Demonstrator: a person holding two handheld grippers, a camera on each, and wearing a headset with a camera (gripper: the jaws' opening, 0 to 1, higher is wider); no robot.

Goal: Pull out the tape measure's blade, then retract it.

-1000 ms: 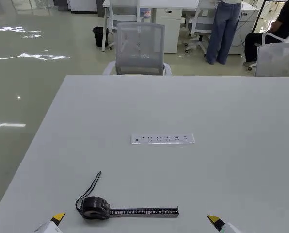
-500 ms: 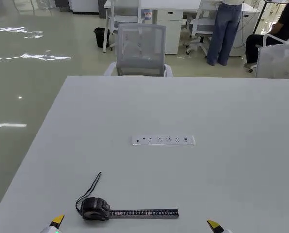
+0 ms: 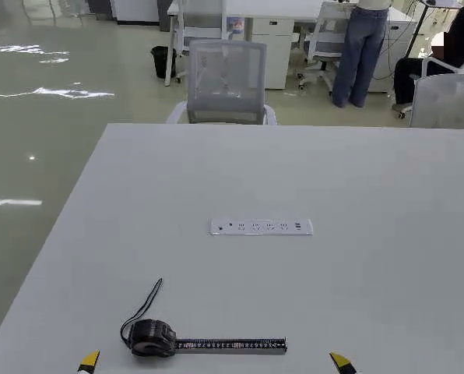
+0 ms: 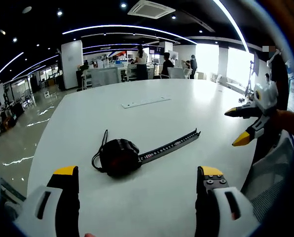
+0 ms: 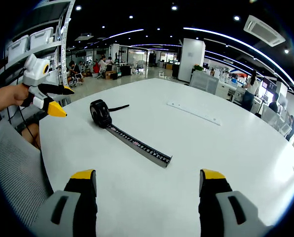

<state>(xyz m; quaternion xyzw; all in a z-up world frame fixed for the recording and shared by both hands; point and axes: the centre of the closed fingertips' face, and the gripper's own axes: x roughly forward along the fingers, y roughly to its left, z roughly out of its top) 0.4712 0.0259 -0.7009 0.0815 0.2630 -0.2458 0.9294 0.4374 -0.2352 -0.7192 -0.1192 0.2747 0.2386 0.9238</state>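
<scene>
A black tape measure (image 3: 153, 337) lies on the white table (image 3: 294, 179) near its front edge, with a black wrist loop (image 3: 144, 300) behind it. Its blade (image 3: 232, 344) is pulled out to the right and lies flat. In the left gripper view the case (image 4: 118, 156) sits ahead of my open left gripper (image 4: 137, 180), with the blade (image 4: 170, 144) running right. My right gripper (image 5: 143, 180) is open too, a little short of the blade's tip (image 5: 164, 159). Neither gripper touches the tape. Two yellow fingertips (image 3: 89, 361) (image 3: 341, 361) peek in at the bottom of the head view.
A white power strip (image 3: 261, 227) lies flat in the middle of the table. A grey mesh chair (image 3: 225, 82) stands at the far edge. Beyond it are desks and people, one standing (image 3: 360, 47) and one seated (image 3: 442, 47).
Both grippers have dropped lower in the head view, so only their yellow tips remain. The tape measure and its blade have not moved.
</scene>
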